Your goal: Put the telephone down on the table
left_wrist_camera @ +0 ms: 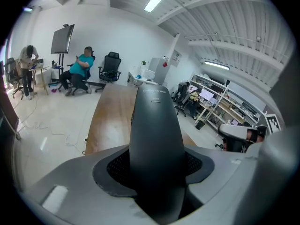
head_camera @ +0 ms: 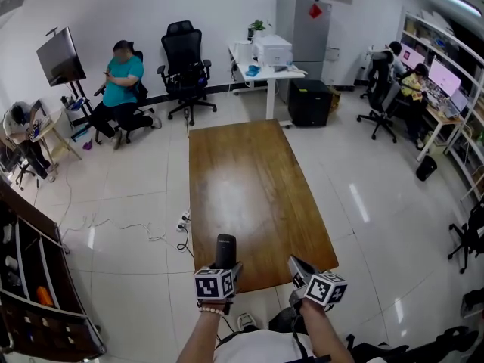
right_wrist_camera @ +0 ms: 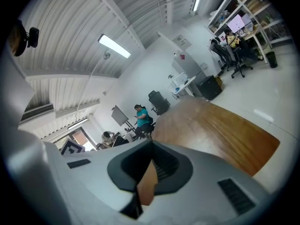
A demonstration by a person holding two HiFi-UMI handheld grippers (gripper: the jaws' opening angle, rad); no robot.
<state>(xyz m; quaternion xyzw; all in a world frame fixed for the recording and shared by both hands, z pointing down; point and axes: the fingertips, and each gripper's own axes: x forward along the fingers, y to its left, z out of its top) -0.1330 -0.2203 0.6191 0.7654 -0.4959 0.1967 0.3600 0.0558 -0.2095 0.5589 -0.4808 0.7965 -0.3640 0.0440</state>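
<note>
Two grippers show at the near short edge of one long wooden table (head_camera: 249, 195), side by side and apart from each other. One dark telephone (left_wrist_camera: 156, 139) stands clamped between the jaws of the left gripper (head_camera: 224, 269), held wide by its body, with its rounded end pointing up and forward over that near edge; whether it touches the wood cannot be told. Nothing is in the right gripper (right_wrist_camera: 147, 171), whose pads meet at the tips, with only a thin wedge of table seen past them. Ahead of both tools the whole tabletop lies open right to its far edge. White tiled floor runs wide along both long sides; one power strip (head_camera: 183, 221) with a loose cable lies just off the left edge. Beyond the far end stand one white desk (head_camera: 266, 72) and one black cabinet (head_camera: 308, 102). Four people sit well back along the walls, two on each side.
</note>
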